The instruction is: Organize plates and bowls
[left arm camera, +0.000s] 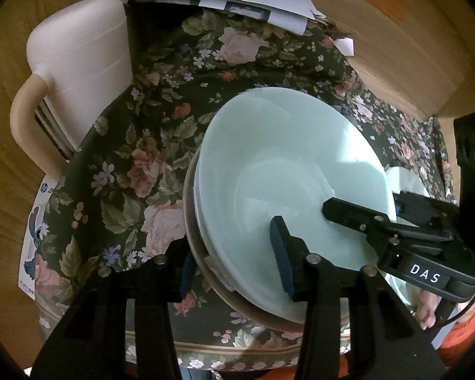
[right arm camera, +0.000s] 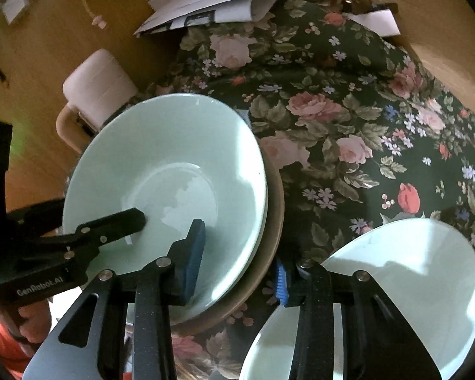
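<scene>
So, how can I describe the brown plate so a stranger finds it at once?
Start at the dark floral tablecloth. On it sits a stack of pale green bowls; the brown plate lies beneath them, only its rim showing. It is the only dish that is not green, unlike the lone bowl nearby.

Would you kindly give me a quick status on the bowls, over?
Both left gripper and right gripper astride bowl stack rim, grip unconfirmed. Stack sits on brown plate. Second bowl alongside, apart. Nothing blocking.
</scene>
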Action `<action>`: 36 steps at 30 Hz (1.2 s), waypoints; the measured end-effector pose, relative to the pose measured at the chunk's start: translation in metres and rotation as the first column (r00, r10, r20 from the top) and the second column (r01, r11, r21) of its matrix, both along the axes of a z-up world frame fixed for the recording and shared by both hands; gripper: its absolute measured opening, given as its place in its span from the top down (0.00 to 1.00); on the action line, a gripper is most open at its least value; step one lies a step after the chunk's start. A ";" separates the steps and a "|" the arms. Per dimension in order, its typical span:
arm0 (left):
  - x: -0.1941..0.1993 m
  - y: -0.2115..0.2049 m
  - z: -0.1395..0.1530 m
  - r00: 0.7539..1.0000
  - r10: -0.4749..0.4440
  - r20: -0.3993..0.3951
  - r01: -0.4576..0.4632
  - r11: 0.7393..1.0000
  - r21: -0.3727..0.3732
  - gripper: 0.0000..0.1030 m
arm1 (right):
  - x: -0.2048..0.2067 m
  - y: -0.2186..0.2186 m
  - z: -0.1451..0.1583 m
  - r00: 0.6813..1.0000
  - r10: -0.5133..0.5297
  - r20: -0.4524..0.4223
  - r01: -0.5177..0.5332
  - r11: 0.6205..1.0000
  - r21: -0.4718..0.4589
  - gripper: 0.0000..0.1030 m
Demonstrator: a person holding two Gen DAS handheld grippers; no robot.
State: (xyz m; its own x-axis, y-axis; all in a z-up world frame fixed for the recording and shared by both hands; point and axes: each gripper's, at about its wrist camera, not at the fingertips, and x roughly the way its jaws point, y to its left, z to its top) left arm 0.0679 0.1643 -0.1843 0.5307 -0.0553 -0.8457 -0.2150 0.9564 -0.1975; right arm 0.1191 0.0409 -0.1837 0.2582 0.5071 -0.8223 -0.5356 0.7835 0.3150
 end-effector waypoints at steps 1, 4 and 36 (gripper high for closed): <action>0.001 0.000 0.002 1.000 0.008 -0.001 -0.008 1.000 -0.010 0.58 | 0.000 -0.001 0.002 1.000 -0.006 0.005 0.006 1.000 0.002 0.66; 0.001 0.000 0.005 1.000 0.014 0.000 -0.014 1.000 -0.026 0.58 | -0.003 -0.005 0.011 0.999 -0.021 0.034 0.021 1.000 0.012 0.66; 0.022 -0.108 0.062 0.968 -0.212 0.132 0.214 0.977 0.002 0.58 | -0.030 -0.135 0.074 0.942 -0.306 0.139 0.288 0.948 0.140 0.66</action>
